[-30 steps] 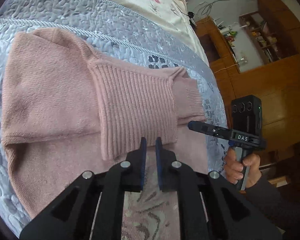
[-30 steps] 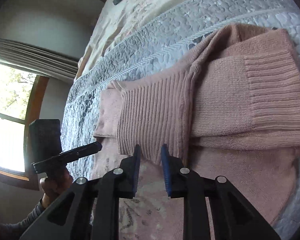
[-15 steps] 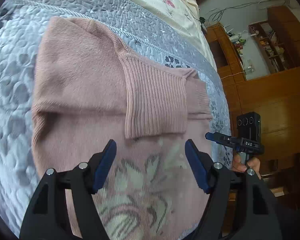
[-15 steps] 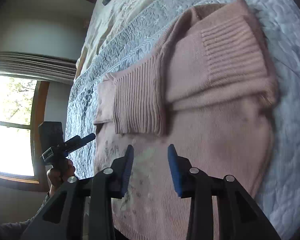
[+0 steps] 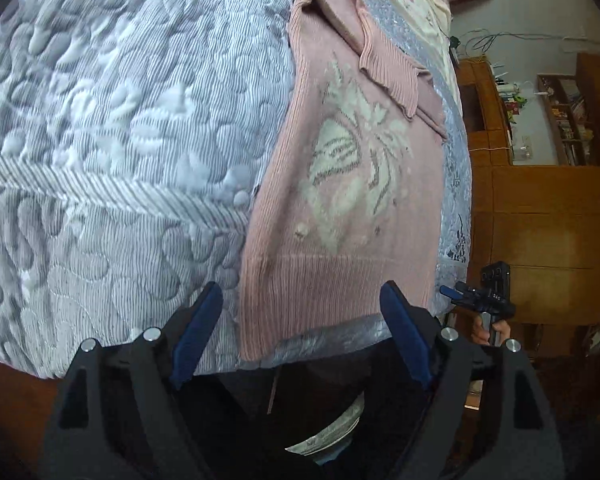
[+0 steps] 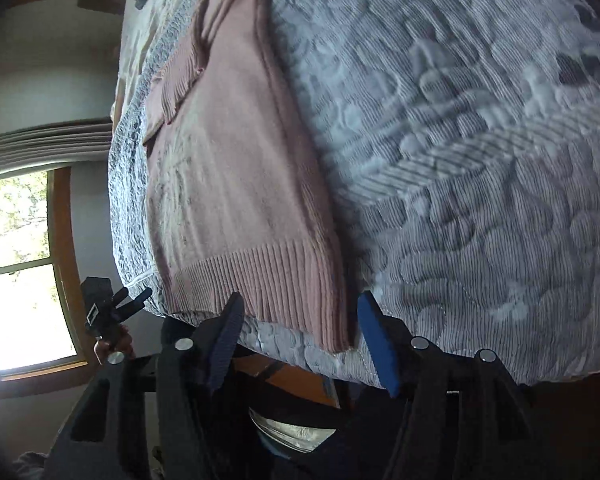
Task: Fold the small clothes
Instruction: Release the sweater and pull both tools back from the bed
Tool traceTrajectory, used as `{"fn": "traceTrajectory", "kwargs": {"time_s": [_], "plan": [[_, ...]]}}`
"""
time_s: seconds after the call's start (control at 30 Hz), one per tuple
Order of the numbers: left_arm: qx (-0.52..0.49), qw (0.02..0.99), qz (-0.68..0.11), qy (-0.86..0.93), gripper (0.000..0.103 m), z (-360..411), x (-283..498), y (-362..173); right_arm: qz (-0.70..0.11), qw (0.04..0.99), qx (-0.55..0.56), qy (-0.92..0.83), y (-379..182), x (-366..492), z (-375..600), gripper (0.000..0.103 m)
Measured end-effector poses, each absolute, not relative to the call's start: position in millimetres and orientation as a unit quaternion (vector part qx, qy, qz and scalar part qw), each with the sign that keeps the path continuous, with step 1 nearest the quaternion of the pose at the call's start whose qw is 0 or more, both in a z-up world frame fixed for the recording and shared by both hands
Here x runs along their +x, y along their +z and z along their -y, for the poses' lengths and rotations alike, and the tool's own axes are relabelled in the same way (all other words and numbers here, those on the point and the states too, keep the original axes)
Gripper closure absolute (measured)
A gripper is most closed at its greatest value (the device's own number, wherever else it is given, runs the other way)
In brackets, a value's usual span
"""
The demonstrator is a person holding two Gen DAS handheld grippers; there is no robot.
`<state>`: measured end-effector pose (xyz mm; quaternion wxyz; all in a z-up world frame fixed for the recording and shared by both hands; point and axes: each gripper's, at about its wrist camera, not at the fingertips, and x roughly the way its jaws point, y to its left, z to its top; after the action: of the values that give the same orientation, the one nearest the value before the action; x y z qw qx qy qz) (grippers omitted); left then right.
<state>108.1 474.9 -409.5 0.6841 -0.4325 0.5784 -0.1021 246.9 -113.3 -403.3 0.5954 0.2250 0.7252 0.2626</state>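
Both sets of jaws are spread wide with nothing in them, left gripper (image 5: 300, 336) and right gripper (image 6: 300, 340) each hanging just off the near edge of the bed (image 5: 112, 128). I've got the pink sweater (image 5: 340, 216) lying flat on the quilt, sleeves crossed over the chest, hem at the bed edge. Looks soft, light and floppy, so I'd pinch the ribbed hem (image 5: 332, 288) at its two corners.
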Motion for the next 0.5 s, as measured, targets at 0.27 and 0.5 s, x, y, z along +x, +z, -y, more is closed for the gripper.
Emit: {"fn": "traceTrajectory", "kwargs": {"time_s": [0.27, 0.5], "plan": [[-0.471, 0.616, -0.624, -0.098, 0.024, -465.3, 115.3, -457.3, -0.735, 0.588, 0.240, 0.238, -429.2, 235.2, 106.9, 0.046], [-0.449, 0.610, -0.643, -0.111, 0.058, -442.2, 109.9, -466.2, -0.739, 0.585, 0.238, 0.234, -433.6, 231.6, 87.6, 0.048]]}}
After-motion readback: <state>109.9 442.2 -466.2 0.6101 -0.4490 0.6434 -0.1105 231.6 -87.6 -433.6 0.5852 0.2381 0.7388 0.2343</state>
